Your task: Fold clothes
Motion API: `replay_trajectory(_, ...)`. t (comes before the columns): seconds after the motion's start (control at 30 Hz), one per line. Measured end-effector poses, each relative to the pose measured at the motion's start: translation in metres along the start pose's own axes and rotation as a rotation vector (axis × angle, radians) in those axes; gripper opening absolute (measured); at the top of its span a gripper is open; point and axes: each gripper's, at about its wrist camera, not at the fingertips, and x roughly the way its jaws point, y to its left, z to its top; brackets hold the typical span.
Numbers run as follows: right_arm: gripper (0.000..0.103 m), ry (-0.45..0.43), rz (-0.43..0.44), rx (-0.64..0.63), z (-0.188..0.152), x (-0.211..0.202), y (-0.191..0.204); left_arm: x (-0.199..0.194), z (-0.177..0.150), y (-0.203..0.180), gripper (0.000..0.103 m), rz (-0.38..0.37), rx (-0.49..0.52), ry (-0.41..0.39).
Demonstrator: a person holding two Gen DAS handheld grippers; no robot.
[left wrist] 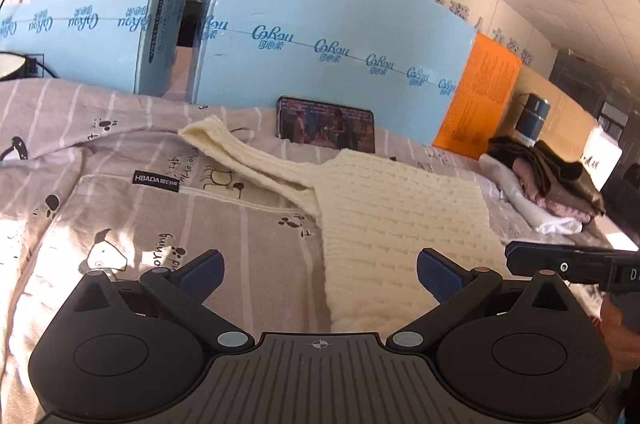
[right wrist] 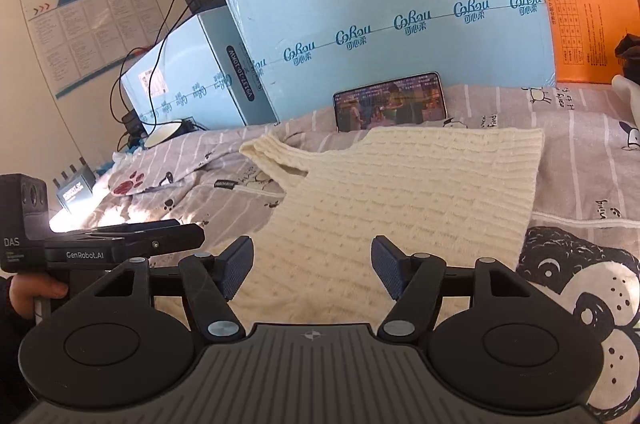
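Note:
A cream knitted sweater [left wrist: 392, 208] lies flat on the grey patterned bedsheet [left wrist: 120, 184], its body folded and one sleeve [left wrist: 236, 152] stretched out to the far left. My left gripper [left wrist: 320, 270] is open and empty, just above the sweater's near left edge. My right gripper [right wrist: 312, 268] is open and empty over the sweater's near part [right wrist: 400, 192]. The right gripper also shows at the right edge of the left wrist view [left wrist: 516, 258], and the left gripper shows at the left of the right wrist view [right wrist: 192, 236].
Light blue cartons [left wrist: 340, 36] and an orange box [left wrist: 480, 96] wall off the far side. A phone [left wrist: 326, 124] leans against the carton. A stack of folded clothes [left wrist: 548, 180] and a dark flask [left wrist: 534, 118] sit at the right. A bowl [right wrist: 164, 134] and cables lie at the far left.

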Motion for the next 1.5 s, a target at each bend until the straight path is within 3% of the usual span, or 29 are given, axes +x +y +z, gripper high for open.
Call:
replay_trajectory(0.07, 0.075, -0.046, -0.001, 0.042, 0.016, 0.002, -0.008, 0.016, 0.020, 0.014, 0.103, -0.036, -0.129, 0.011)
replay_trajectory(0.23, 0.076, -0.119, 0.011, 0.166, 0.025, 0.011, -0.043, 0.071, 0.047, 0.044, 0.103, -0.050, -0.323, 0.064)
replay_trajectory(0.33, 0.076, -0.074, 0.013, 0.256, 0.017, 0.021, -0.066, 0.100, 0.053, 0.054, 0.103, -0.029, -0.364, 0.058)
replay_trajectory(0.4, 0.076, -0.042, -0.004, 0.308, 0.014, 0.027, -0.078, 0.117, 0.053, 0.055, 0.102, -0.069, -0.381, 0.050)
replay_trajectory(0.53, 0.076, -0.036, -0.010, 0.322, 0.011, 0.028, -0.080, 0.139, 0.055, 0.049, 0.100, -0.081, -0.354, 0.014)
replay_trajectory(0.57, 0.076, -0.038, -0.005, 0.322, 0.011, 0.028, -0.080, 0.143, 0.056, 0.047, 0.093, -0.067, -0.325, 0.011)
replay_trajectory(0.63, 0.076, -0.041, -0.002, 0.322, 0.010, 0.027, -0.080, 0.150, 0.058, 0.045, 0.060, -0.042, -0.274, 0.013)
replay_trajectory(0.67, 0.076, -0.041, -0.005, 0.321, 0.010, 0.027, -0.080, 0.154, 0.059, 0.045, 0.036, -0.034, -0.257, 0.016)
replay_trajectory(0.7, 0.076, -0.042, -0.007, 0.322, 0.010, 0.027, -0.081, 0.155, 0.058, 0.047, 0.025, -0.036, -0.254, 0.015)
replay_trajectory(0.73, 0.076, -0.042, -0.008, 0.322, 0.010, 0.027, -0.081, 0.155, 0.058, 0.049, 0.024, -0.058, -0.265, 0.007)
replay_trajectory(0.87, 0.076, -0.052, -0.010, 0.320, 0.011, 0.027, -0.082, 0.144, 0.060, 0.038, 0.024, -0.203, -0.221, -0.039)
replay_trajectory(1.0, 0.076, -0.052, -0.011, 0.318, 0.011, 0.028, -0.082, 0.136, 0.059, -0.005, 0.024, -0.273, 0.021, -0.037)
replay_trajectory(1.13, 0.076, -0.052, -0.013, 0.317, 0.012, 0.028, -0.082, 0.136, 0.047, -0.042, 0.029, -0.255, 0.257, 0.015)
replay_trajectory(1.23, 0.076, -0.053, -0.014, 0.315, 0.012, 0.027, -0.082, 0.135, 0.041, -0.052, 0.047, -0.242, 0.334, 0.037)
replay_trajectory(1.27, 0.076, -0.054, -0.014, 0.315, 0.012, 0.027, -0.082, 0.133, 0.040, -0.052, 0.060, -0.241, 0.344, 0.040)
replay_trajectory(1.3, 0.076, -0.054, -0.013, 0.314, 0.012, 0.027, -0.082, 0.131, 0.040, -0.052, 0.080, -0.239, 0.352, 0.045)
replay_trajectory(1.37, 0.076, -0.057, -0.016, 0.313, 0.011, 0.026, -0.082, 0.125, 0.041, -0.055, 0.092, -0.267, 0.368, 0.033)
replay_trajectory(1.47, 0.076, -0.061, -0.023, 0.313, 0.011, 0.026, -0.082, 0.111, 0.049, -0.060, 0.098, -0.340, 0.357, -0.021)
replay_trajectory(1.5, 0.076, -0.061, -0.025, 0.313, 0.011, 0.026, -0.082, 0.109, 0.050, -0.060, 0.100, -0.307, 0.365, -0.034)
